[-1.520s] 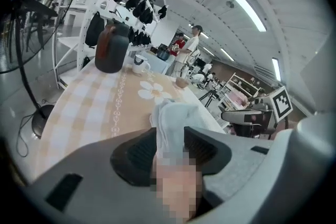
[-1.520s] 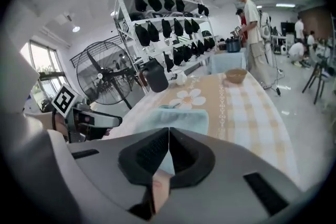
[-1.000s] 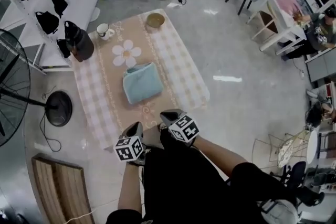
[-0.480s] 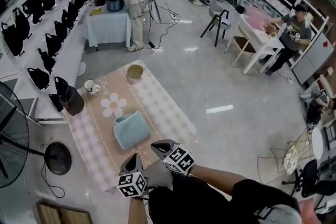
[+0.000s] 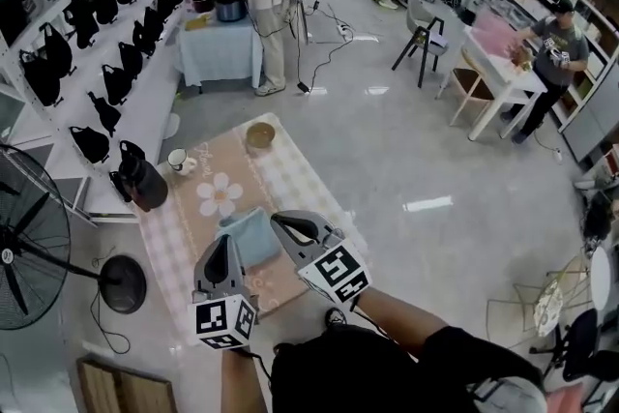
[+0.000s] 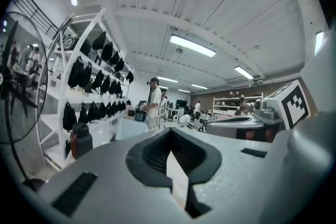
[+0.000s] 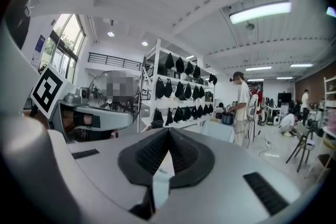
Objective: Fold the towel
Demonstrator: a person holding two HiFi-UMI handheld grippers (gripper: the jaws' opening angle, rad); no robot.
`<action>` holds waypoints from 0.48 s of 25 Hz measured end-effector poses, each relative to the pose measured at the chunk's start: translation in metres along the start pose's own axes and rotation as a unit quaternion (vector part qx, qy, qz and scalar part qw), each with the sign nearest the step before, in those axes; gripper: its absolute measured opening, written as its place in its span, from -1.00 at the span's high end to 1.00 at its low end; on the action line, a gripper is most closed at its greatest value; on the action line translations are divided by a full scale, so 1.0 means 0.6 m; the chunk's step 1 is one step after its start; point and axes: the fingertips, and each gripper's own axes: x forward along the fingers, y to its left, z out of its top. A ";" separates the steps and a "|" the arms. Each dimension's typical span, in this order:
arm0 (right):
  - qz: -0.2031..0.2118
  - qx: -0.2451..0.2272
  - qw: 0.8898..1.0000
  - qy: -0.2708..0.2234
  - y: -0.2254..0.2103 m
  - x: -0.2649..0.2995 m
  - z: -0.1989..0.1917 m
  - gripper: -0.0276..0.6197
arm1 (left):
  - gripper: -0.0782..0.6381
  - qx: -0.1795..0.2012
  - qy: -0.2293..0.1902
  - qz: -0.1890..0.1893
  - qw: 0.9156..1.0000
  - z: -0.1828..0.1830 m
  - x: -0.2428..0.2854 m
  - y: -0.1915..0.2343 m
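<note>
Jug [image 5: 142, 181] at the mat's [image 5: 169, 242] left could tip if I reach down carelessly. Left hand-held gripper [image 5: 221, 245] is closed, empty; towel [image 5: 253, 237] lies folded on the mat; right hand-held gripper [image 5: 282, 223], closed too, could drag it open.

Your towel [image 5: 253, 239] looks like soft, matt cloth and the mat [image 5: 174, 229] under it like checked fabric. The floor [image 5: 416, 150] is glossy. Your left gripper [image 5: 221, 244] and right gripper [image 5: 281, 223] are matt grey plastic.
</note>
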 end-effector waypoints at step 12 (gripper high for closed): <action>-0.033 -0.018 0.995 -0.088 -0.063 -0.099 0.095 0.91 | 0.77 0.043 -0.064 -0.002 0.997 0.090 0.001 -0.087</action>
